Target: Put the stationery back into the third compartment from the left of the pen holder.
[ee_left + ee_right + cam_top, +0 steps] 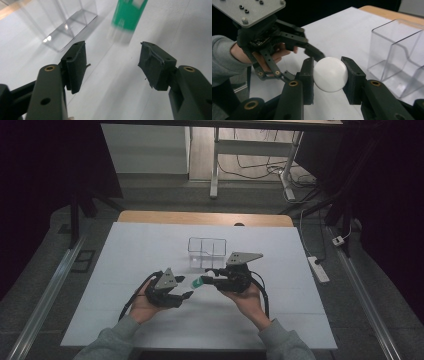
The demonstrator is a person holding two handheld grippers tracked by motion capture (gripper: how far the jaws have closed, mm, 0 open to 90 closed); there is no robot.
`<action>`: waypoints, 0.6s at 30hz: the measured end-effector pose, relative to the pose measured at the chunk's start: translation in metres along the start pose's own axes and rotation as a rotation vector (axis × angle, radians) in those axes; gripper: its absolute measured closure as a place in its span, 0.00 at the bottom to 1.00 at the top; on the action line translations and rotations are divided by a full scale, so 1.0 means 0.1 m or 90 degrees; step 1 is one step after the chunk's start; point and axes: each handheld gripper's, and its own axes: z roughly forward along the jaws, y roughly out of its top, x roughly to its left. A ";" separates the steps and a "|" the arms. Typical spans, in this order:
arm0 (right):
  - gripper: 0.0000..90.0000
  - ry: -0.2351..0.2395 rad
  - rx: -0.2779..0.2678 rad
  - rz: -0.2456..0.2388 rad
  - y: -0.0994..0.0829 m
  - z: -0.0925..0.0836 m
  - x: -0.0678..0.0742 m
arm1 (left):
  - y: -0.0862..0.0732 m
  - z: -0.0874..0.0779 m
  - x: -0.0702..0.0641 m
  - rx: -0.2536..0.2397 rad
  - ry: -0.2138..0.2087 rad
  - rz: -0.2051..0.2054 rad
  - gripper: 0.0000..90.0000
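A green and white tube point(198, 281) hangs level just above the white table sheet point(140, 245), between the two hands. My right gripper point(209, 280) is shut on its white end; in the right gripper view the round white cap point(330, 74) sits pressed between both pads. My left gripper point(186, 288) is open, a little to the left of the tube's green end. In the left gripper view the blurred green tube point(127, 15) floats beyond the spread jaws point(113, 53), touching neither. A clear plastic box point(206, 252) with compartments stands behind the grippers.
The clear box point(397, 57) is close to the right gripper's far side and lies ahead of the left jaws point(67, 32). A wooden table edge point(205, 218) runs along the back. A power strip point(318, 268) lies on the floor at the right.
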 end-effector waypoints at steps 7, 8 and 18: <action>0.72 -0.020 -0.020 -0.003 0.06 -0.12 -0.03 | -0.15 -0.21 0.04 0.001 0.012 -0.021 0.42; 0.72 -0.022 -0.023 -0.004 0.06 -0.13 -0.04 | -0.17 -0.23 0.05 0.002 0.012 -0.023 0.41; 0.72 -0.044 -0.034 -0.015 0.10 -0.22 -0.05 | -0.39 -0.48 0.11 0.001 0.032 -0.059 0.41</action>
